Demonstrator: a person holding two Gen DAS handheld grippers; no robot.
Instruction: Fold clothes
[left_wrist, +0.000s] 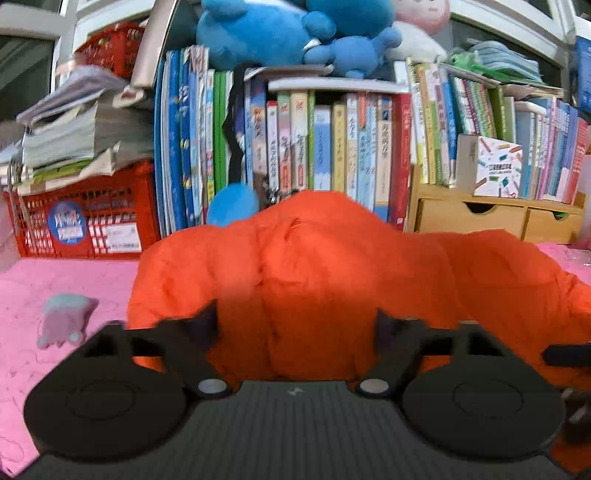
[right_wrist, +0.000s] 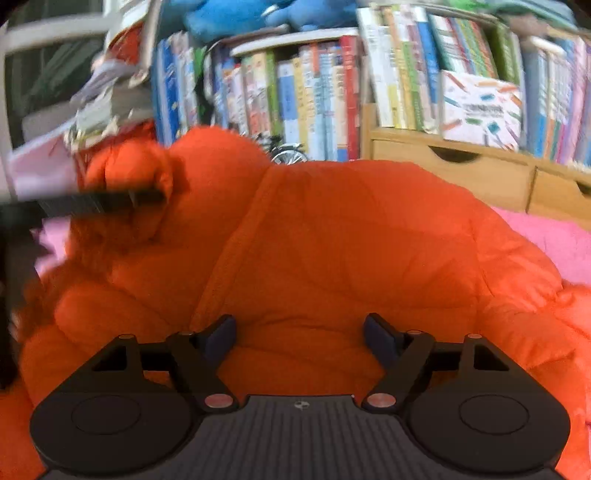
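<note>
I hold my left tool and my right tool low over an orange puffer jacket, and both are spread wide with nothing between the fingers. The jacket lies heaped on a pink blanket, bulging up in front of the row of books behind it. Just left of the jacket on the blanket sits a small grey plush toy; further behind and to the left of the jacket stands a red crate stacked with papers.

In the right wrist view, a dark bar, which I take to be part of my other tool, reaches in at the jacket's upper left, where a rounded lump of padding sticks up, perhaps a sleeve or hood; the blur there stops me from saying more.

The jacket is bunched, not flat, and I cannot tell from this heap whether it is midway through a fold or merely gathered. Either way, the padding is thick and slippery, so a good grip means closing the fingers on a seam or hem rather than on a fat quilted panel, which would squeeze out. I judge it best to take hold at two matching points either side of the jacket's middle seam, lift evenly, and lay the fabric down slowly so trapped air escapes and the layers do not spring apart. I should keep the jacket's left edge from dragging over the plush toy.
</note>
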